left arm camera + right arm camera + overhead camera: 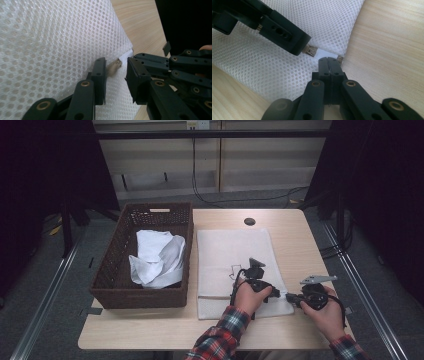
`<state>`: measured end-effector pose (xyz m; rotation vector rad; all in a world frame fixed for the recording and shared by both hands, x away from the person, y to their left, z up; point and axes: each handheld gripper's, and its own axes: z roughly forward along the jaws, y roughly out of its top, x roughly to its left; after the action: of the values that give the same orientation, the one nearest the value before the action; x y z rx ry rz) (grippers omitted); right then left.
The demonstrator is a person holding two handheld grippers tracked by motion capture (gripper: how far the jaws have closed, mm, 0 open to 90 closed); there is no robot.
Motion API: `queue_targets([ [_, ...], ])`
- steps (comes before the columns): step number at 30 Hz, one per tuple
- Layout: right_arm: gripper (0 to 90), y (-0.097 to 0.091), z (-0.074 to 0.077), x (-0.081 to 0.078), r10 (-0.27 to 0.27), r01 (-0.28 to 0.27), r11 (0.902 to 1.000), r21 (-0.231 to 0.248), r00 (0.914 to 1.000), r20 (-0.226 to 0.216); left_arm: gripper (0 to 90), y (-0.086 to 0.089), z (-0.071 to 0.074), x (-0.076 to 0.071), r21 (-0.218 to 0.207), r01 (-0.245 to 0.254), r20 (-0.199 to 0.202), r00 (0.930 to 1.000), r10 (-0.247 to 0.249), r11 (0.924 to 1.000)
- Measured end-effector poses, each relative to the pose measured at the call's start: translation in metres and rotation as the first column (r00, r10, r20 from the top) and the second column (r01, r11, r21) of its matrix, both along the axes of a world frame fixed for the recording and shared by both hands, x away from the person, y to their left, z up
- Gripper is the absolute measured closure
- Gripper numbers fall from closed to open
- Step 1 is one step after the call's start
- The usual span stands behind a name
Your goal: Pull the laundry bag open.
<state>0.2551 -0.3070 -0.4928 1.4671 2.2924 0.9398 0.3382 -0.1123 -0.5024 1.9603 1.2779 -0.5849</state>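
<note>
Two grippers at the mesh bag's [235,265] near-right corner: our right gripper [329,60] pinches it shut, left gripper [115,72] straddles the zipper pull [114,67], jaws apart; it could slip out.

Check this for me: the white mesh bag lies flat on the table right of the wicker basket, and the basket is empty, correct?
Not quite. The wicker basket is not empty: the high view shows crumpled white cloth lying in it. The rest holds: the white mesh bag lies flat on the table, right of the basket.
</note>
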Motion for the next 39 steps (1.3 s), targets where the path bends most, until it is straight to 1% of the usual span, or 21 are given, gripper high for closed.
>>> queue_targets([
  [2, 90.0, 0.0, 0.0, 0.0, 0.001, -0.001, 1.0, 0.006, 1.0, -0.001, 70.1, -0.002, 0.0, 0.0, -0.003, -0.006, -0.002, 1.0, 0.006, 1.0],
  [3, 90.0, -0.001, 0.0, 0.0, -0.001, 0.001, 0.9999, 0.013, 1.0, -0.003, 70.1, -0.001, 0.0, 0.0, -0.004, 0.003, -0.011, 0.9999, -0.003, 1.0],
  [4, 90.0, -0.001, -0.001, 0.0, -0.003, 0.004, 0.9998, 0.019, 1.0, -0.004, 69.9, -0.003, -0.001, 0.0, -0.02, -0.016, -0.014, 0.9998, 0.015, 0.9997],
  [5, 90.0, -0.001, -0.001, 0.0, -0.005, 0.005, 0.9998, 0.02, 1.0, -0.003, 70.0, -0.004, -0.001, 0.0, -0.023, -0.018, -0.018, 0.9997, 0.018, 0.9996],
  [7, 90.0, -0.003, -0.002, 0.0, -0.003, 0.003, 0.9995, 0.033, 1.0, -0.004, 70.6, -0.004, -0.002, 0.0, -0.02, -0.009, -0.014, 0.9999, 0.009, 0.9998],
  [8, 90.0, -0.003, -0.002, 0.0, -0.008, 0.008, 0.9992, 0.038, 0.9999, -0.008, 71.9, -0.005, -0.002, 0.0, -0.013, -0.01, -0.022, 0.9997, 0.009, 0.9999],
  [9, 90.0, -0.003, -0.002, 0.0, -0.007, 0.007, 0.9992, 0.04, 1.0, -0.004, 72.8, -0.006, -0.002, 0.0, -0.011, -0.012, -0.014, 0.9998, 0.012, 0.9999],
  [10, 90.0, -0.004, -0.002, 0.0, -0.006, 0.006, 0.999, 0.044, 1.0, -0.005, 73.7, -0.006, -0.003, 0.0, -0.019, -0.018, -0.021, 0.9996, 0.018, 0.9997],
  [16, 90.0, -0.004, -0.002, 0.0, -0.009, 0.01, 0.9988, 0.048, 0.9999, -0.009, 82.0, -0.006, -0.006, 0.001, -0.021, -0.036, -0.032, 0.9989, 0.035, 0.9991],
  [17, 90.0, -0.004, -0.002, 0.0, -0.011, 0.011, 0.9987, 0.05, 0.9999, -0.011, 83.1, -0.005, -0.007, 0.002, -0.023, -0.03, -0.031, 0.9991, 0.029, 0.9993],
  [18, 90.0, -0.004, -0.002, 0.0, -0.013, 0.013, 0.9984, 0.056, 0.9999, -0.01, 84.8, -0.006, -0.007, 0.001, -0.021, -0.043, -0.036, 0.9985, 0.042, 0.9989],
  [21, 90.0, -0.005, -0.002, 0.0, -0.017, 0.018, 0.998, 0.06, 0.9998, -0.013, 86.3, -0.005, -0.006, 0.001, -0.026, -0.042, -0.045, 0.9982, 0.041, 0.9988],
  [23, 90.0, -0.004, -0.001, 0.0, -0.023, 0.024, 0.9975, 0.067, 0.9997, -0.012, 86.6, -0.004, -0.005, 0.002, -0.019, -0.03, -0.034, 0.999, 0.03, 0.9994],
  [25, 90.0, -0.004, 0.002, -0.001, -0.035, 0.036, 0.9965, 0.075, 0.9992, -0.021, 86.7, -0.003, -0.003, 0.002, -0.026, -0.026, -0.033, 0.9991, 0.025, 0.9993],
  [27, 85.4, -0.005, 0.005, -0.002, -0.04, 0.041, 0.9955, 0.085, 0.9991, -0.017, 86.8, 0.0, 0.0, 0.002, -0.02, -0.011, -0.033, 0.9994, 0.011, 0.9997],
  [28, 81.6, -0.005, 0.008, -0.002, -0.05, 0.051, 0.9932, 0.104, 0.9986, -0.017, 86.8, 0.001, 0.002, 0.002, -0.025, -0.005, -0.032, 0.9995, 0.004, 0.9997],
  [30, 81.2, -0.006, 0.012, -0.002, -0.061, 0.063, 0.9896, 0.129, 0.998, -0.018, 86.9, 0.004, 0.007, 0.001, -0.033, 0.001, -0.031, 0.9995, -0.002, 0.9995],
  [31, 79.7, -0.007, 0.015, -0.002, -0.061, 0.062, 0.9888, 0.136, 0.9981, -0.01, 86.9, 0.006, 0.011, 0.002, -0.03, 0.016, -0.028, 0.9995, -0.017, 0.9994],
  [35, 68.7, -0.006, 0.023, -0.001, -0.086, 0.088, 0.9767, 0.196, 0.9961, -0.016, 86.9, 0.009, 0.022, 0.001, -0.038, 0.023, -0.007, 0.9997, -0.023, 0.999],
  [37, 65.7, -0.004, 0.027, -0.002, -0.085, 0.09, 0.97, 0.226, 0.9958, -0.033, 86.9, 0.011, 0.027, 0.002, -0.037, 0.026, 0.003, 0.9997, -0.026, 0.999],
  [39, 60.9, -0.001, 0.029, -0.002, -0.08, 0.087, 0.9689, 0.232, 0.996, -0.038, 86.9, 0.013, 0.031, 0.003, -0.041, 0.017, 0.002, 0.9998, -0.017, 0.999],
])
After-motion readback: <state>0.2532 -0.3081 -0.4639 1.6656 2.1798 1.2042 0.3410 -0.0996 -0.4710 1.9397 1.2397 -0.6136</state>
